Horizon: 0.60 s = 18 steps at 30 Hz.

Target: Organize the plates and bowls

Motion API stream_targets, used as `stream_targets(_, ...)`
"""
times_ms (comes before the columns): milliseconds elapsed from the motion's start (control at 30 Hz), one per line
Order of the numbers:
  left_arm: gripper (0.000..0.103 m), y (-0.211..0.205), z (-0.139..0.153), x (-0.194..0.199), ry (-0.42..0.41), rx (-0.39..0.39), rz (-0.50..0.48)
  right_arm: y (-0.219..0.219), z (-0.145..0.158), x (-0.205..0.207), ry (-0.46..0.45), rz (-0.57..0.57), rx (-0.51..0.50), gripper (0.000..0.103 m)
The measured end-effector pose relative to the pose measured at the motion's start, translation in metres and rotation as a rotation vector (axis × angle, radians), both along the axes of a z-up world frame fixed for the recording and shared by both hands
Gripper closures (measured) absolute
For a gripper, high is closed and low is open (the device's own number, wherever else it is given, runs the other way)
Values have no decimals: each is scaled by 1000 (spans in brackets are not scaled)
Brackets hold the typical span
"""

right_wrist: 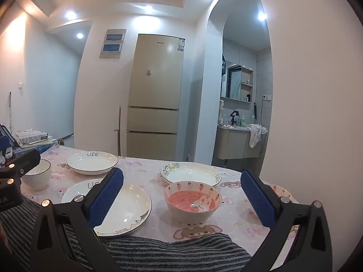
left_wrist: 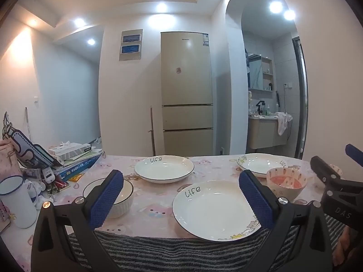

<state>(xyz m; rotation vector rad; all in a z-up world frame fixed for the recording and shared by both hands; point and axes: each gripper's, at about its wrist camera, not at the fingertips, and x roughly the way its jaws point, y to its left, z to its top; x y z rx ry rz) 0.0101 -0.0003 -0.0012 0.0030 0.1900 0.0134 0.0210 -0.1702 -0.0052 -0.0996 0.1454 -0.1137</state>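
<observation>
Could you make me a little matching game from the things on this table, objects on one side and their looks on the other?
1. nearest plate
2. small bowl
3. ribbed bowl
4. mug

a. white, ridged outside
b. pink inside, carrots on the outside
c. "Life" written on its rim
d. white with a blue rim

Pairs: 1-c, 2-b, 3-a, 4-d

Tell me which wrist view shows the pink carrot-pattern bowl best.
Right wrist. The pink bowl sits near centre between the open right gripper fingers, its whole rim and pink inside visible. In the left wrist view the pink bowl is smaller, off to the right, beside a blue finger pad.
</observation>
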Motion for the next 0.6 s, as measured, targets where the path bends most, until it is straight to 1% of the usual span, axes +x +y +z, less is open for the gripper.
stream_targets(300, 0, -2, -1, -6, -23, 13, -7, -2, 0, 0, -9, -2, -1, 0)
stream_targets(600, 0, -3, 0, -9, -33, -7, -9, -2, 1, -3, -17, -3, 6, 0)
